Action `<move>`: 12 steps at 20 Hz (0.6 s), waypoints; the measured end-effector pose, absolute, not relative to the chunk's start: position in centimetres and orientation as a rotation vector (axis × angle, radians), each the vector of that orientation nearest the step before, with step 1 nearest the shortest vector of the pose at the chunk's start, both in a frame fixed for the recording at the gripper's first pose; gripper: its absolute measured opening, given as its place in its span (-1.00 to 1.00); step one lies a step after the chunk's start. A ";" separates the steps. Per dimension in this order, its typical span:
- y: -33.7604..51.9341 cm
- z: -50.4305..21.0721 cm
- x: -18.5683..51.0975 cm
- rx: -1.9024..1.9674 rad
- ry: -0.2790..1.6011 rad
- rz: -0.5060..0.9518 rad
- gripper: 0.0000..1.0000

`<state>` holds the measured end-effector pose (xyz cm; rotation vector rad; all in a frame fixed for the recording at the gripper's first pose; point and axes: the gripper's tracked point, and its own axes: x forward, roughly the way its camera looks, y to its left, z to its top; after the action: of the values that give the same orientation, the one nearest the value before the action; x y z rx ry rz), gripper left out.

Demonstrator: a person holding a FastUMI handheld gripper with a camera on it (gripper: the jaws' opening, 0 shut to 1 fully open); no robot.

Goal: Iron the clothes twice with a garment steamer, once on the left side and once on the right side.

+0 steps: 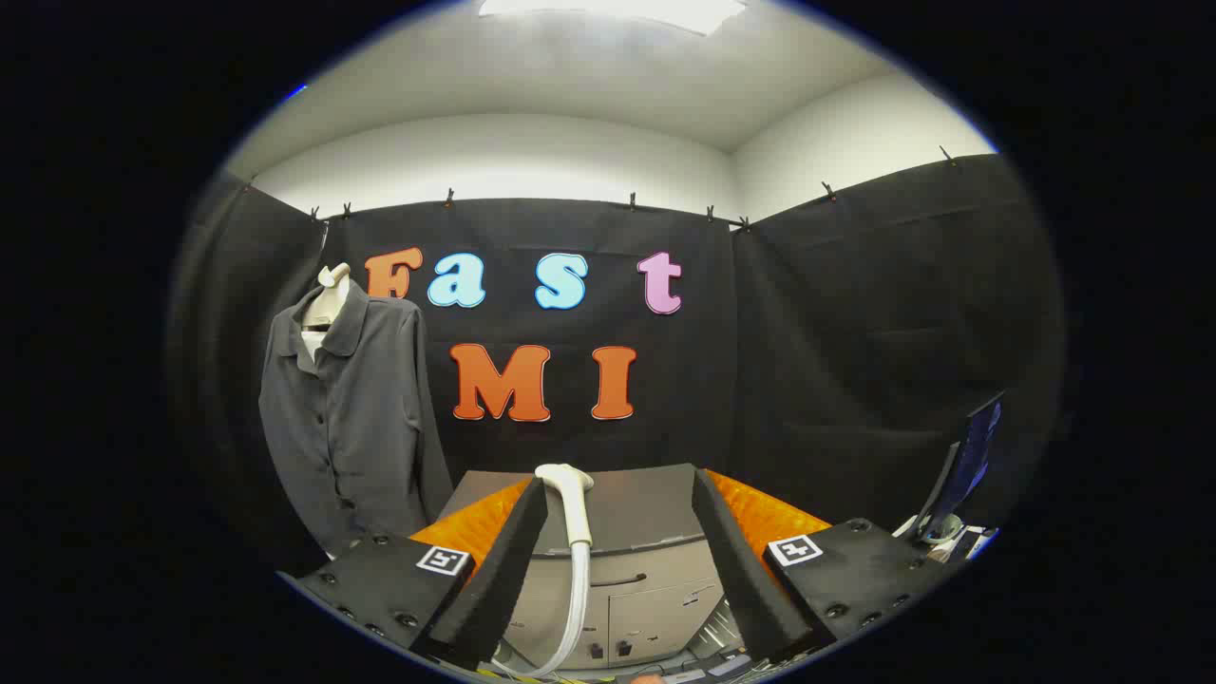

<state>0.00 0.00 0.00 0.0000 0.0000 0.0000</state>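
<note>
We see one dark grey shirt [347,418] hanging on one pale mannequin torso [326,299], well off to the left of the fingers and beyond them, against the black cloth wall; its collar lies open and its button line runs down the front. Ahead lies one grey bench [636,513] with cabinet doors below, its front edge curving between the fingers, and an orange cover [760,513] showing on both sides of it. One monitor [969,465] stands far to the right, seen edge-on. One white garment steamer [570,503] stands upright at the bench's front edge, its head just inside the left finger, its hose dropping down past the doors. Our gripper [619,503] has its two black fingers spread wide, holding nothing; the steamer is near the left finger, but we cannot tell if they touch. Open room lies between the steamer and the right finger, and between the shirt and the bench.
</note>
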 end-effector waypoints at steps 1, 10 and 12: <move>0.0 0.2 0.1 0.000 -0.005 0.005 0.99; 0.7 -0.2 1.3 0.004 -0.005 0.048 0.99; 0.3 -0.2 1.4 0.004 -0.006 0.044 0.99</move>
<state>1.43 0.30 -0.18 0.0040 -0.0058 0.0438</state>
